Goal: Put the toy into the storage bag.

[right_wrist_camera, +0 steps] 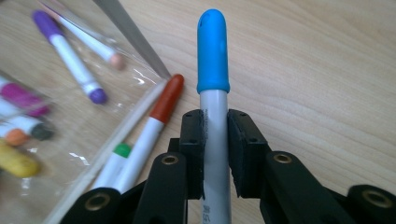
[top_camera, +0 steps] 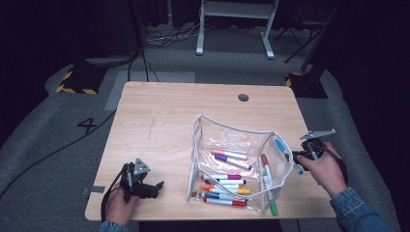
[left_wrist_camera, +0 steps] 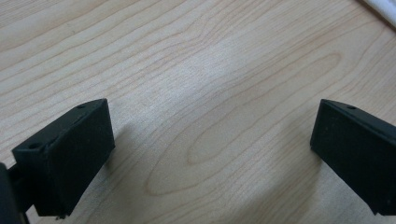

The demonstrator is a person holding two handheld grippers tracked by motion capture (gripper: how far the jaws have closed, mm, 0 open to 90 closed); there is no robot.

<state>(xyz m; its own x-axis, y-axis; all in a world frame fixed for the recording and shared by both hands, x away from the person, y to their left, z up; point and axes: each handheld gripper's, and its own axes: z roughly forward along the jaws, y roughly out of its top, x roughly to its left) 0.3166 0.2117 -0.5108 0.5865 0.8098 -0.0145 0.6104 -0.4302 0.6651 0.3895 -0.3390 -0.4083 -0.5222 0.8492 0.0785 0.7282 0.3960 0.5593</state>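
A clear plastic pouch (top_camera: 232, 131) with a white rim stands open on the wooden table (top_camera: 164, 111), with several coloured markers (top_camera: 227, 186) lying inside it. My right gripper (top_camera: 296, 155) is at the pouch's right edge, shut on the white barrel of a blue-capped marker (top_camera: 280, 144). In the right gripper view, the blue-capped marker (right_wrist_camera: 213, 51) stands up between the pads of my right gripper (right_wrist_camera: 215, 119), above bare wood. A red-capped marker (right_wrist_camera: 167, 97) and a green-capped one (right_wrist_camera: 122, 150) lie beside the pouch's rim. My left gripper (top_camera: 153, 186) rests near the table's front left corner. Its jaws stand wide apart over bare wood in the left gripper view (left_wrist_camera: 210, 135).
A dark round cable hole (top_camera: 243, 97) sits near the table's far edge. White legs of another desk (top_camera: 199, 34) and loose cables (top_camera: 169, 36) are on the grey floor behind. Bare wood lies between my left gripper and the pouch.
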